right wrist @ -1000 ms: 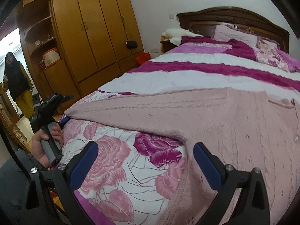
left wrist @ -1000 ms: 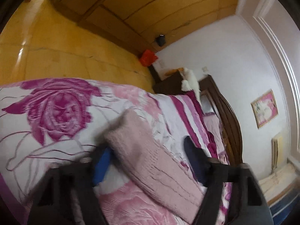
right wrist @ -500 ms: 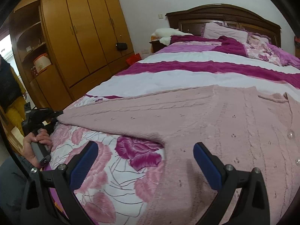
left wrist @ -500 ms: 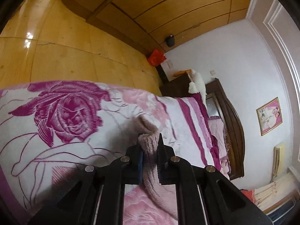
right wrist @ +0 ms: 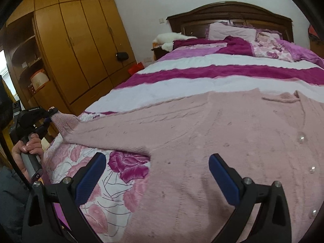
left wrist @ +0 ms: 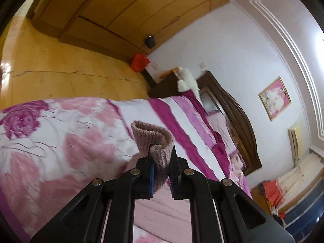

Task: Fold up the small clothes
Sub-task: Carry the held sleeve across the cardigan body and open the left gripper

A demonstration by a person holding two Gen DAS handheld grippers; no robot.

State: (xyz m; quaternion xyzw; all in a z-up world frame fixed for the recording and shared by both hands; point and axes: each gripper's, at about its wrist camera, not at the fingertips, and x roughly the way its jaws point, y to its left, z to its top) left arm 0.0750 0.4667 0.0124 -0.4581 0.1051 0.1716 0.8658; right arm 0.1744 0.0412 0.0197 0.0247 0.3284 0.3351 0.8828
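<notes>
A pale pink knitted cardigan (right wrist: 212, 133) with pearl buttons lies spread on the bed, its sleeve stretched out to the left. My left gripper (left wrist: 161, 158) is shut on the ribbed sleeve cuff (left wrist: 154, 137) and holds it lifted off the floral bedspread (left wrist: 70, 141). In the right wrist view that gripper (right wrist: 51, 114) shows at the far left, with a hand (right wrist: 28, 147) on its handle and the cuff (right wrist: 64, 121) raised. My right gripper (right wrist: 157, 164) stands open low over the cardigan's lower left part, nothing between its blue pads.
The bed's left edge drops to a tan floor (left wrist: 60, 66). A wooden wardrobe (right wrist: 77, 46) runs along the left wall, with a red bag (right wrist: 136, 68) at its foot. The dark headboard (right wrist: 230, 18), pillows and a white bundle (right wrist: 170, 38) on the nightstand sit at the far end.
My left gripper closed on the sleeve cuff and lifted it off the bedspread. My right gripper slid to the right, further over the cardigan's body, staying open.
</notes>
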